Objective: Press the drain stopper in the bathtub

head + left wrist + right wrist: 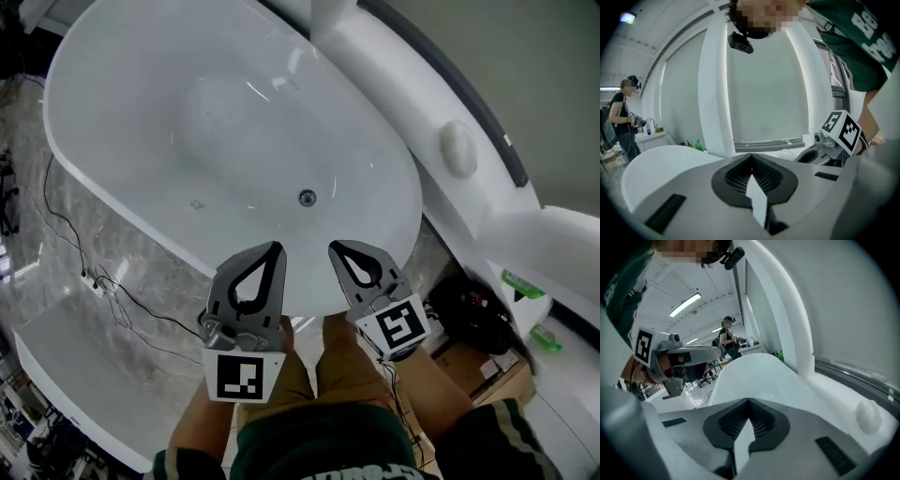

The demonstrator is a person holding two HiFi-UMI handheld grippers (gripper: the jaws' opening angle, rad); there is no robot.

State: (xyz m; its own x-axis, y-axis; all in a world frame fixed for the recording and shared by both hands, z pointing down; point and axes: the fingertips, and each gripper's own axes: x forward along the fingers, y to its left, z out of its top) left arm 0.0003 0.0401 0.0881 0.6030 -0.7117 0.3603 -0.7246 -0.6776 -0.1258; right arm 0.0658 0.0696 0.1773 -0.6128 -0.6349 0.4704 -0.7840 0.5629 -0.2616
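In the head view, a white oval bathtub (pixel 141 112) fills the upper half of the frame, its long axis running from upper left to lower right. Its rim is smooth, rounded and glossy, and the basin is an open, shallow-looking hollow. The drain stopper (pixel 307 198), a small round metallic disc, is set in the tub floor toward the lower right end, with its flat face turned upward. Being round, it shows no long axis. It is seen just above and between the two gripper tips, apart from both.

The left gripper (pixel 274 249) and the right gripper (pixel 335 247) are held side by side over the tub's near rim, pointing toward the top of the frame, with a gap between them. Both are grey, with dark ribbed pads (pixel 736 178). In each gripper view the jaws are pressed together tip to tip, pinching nothing.

A white curved ledge (pixel 394 84) bearing a round white knob (pixel 457 148) runs close along the tub's right side. At the left, marbled grey floor (pixel 141 253) is crossed by thin black cables (pixel 141 306).
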